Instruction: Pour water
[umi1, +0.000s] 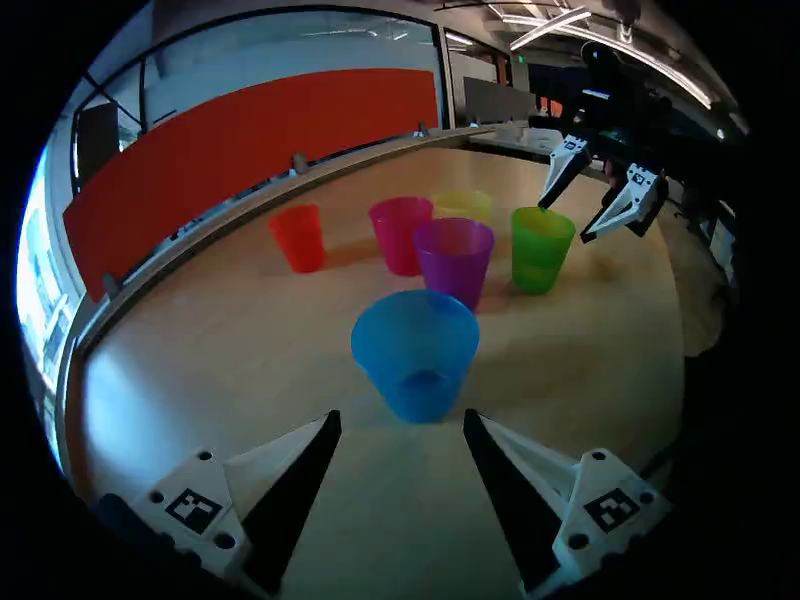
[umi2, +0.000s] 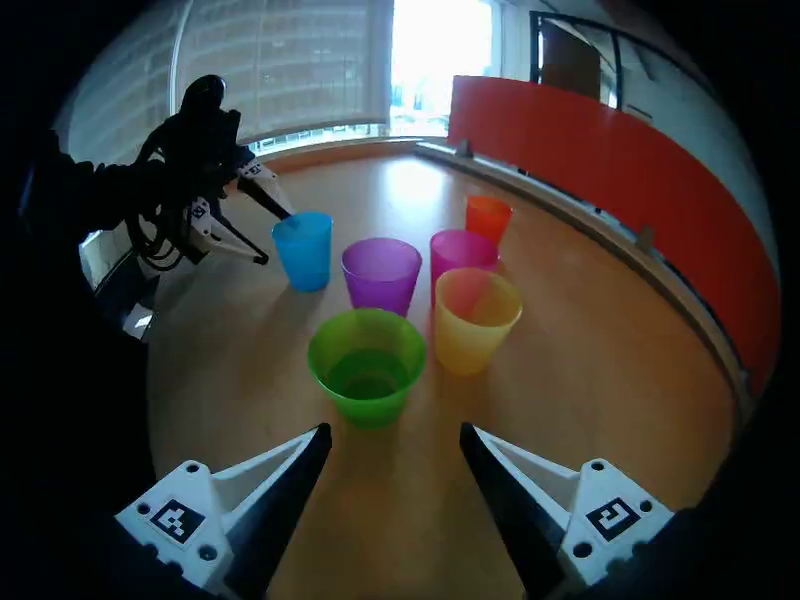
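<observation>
Light wood tabletop (umi1: 250, 350) w/ red partition panel (umi1: 250, 140) along its far edge. Six translucent cups stand upright in a cluster: blue plastic cup (umi1: 415, 350), purple plastic cup (umi1: 453, 258), magenta plastic cup (umi1: 398, 232), yellow plastic cup (umi2: 475, 318), orange plastic cup (umi1: 298, 236), green plastic cup (umi2: 367, 365). Left tool (umi1: 400, 415) fingers apart, blue plastic cup just ahead, no contact. Right tool (umi2: 395, 428) fingers apart, green plastic cup just ahead, no contact. Darker patch in bottoms of both; can't tell if water.
</observation>
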